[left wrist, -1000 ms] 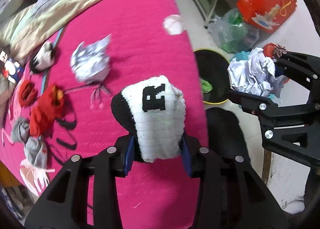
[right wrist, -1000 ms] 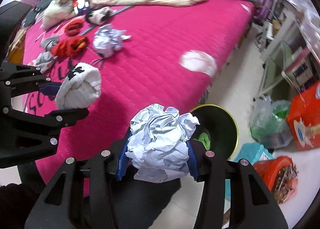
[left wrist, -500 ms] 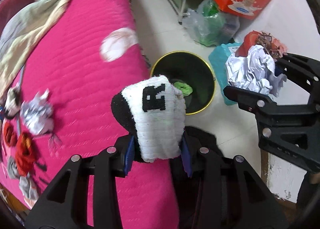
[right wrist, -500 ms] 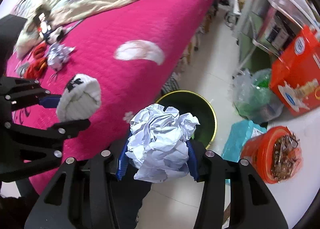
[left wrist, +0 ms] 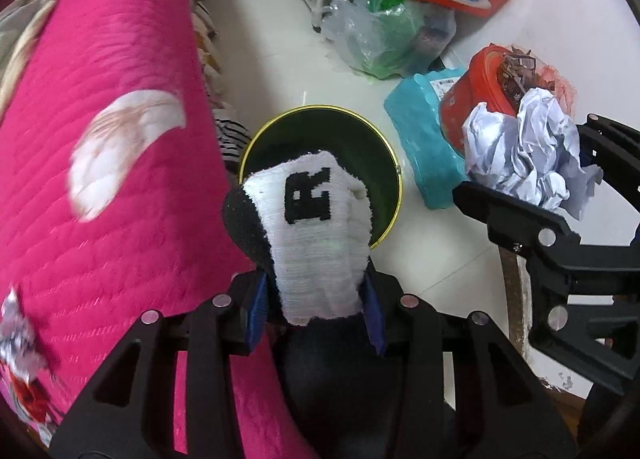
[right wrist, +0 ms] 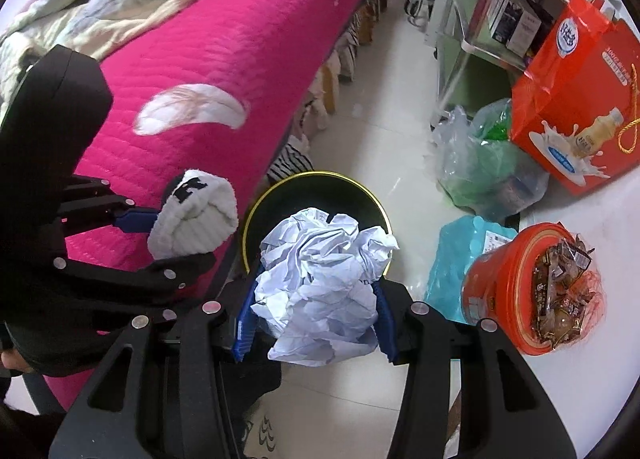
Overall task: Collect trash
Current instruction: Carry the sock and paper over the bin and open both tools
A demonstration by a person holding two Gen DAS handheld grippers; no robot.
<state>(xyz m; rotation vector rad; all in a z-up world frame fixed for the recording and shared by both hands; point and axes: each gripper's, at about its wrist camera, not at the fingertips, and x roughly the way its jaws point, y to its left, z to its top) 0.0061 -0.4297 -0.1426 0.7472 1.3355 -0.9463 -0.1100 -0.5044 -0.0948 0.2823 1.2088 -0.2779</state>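
Observation:
My left gripper (left wrist: pixel 314 305) is shut on a rolled white sock (left wrist: pixel 316 235) with a black toe and a black letter R. It hangs over the near rim of a black bin with a yellow rim (left wrist: pixel 394 163) on the floor beside the bed. My right gripper (right wrist: pixel 316 323) is shut on a crumpled ball of white paper (right wrist: pixel 320 279), held above the same bin (right wrist: pixel 272 195). The sock also shows in the right wrist view (right wrist: pixel 192 215); the paper ball also shows in the left wrist view (left wrist: pixel 524 155).
A pink quilted bed (right wrist: pixel 192 59) lies to the left, with a pale blanket (right wrist: pixel 120 11) at its far end. On the white floor stand an orange tub of wrappers (right wrist: pixel 532 283), a teal packet (right wrist: pixel 460 259), a clear bag (right wrist: pixel 480 163), an orange carton (right wrist: pixel 580 107) and a shelf (right wrist: pixel 480 19).
Both grippers have swung off the bed toward the floor, still holding the sock and the paper. The bin has come from the far right to right under them.

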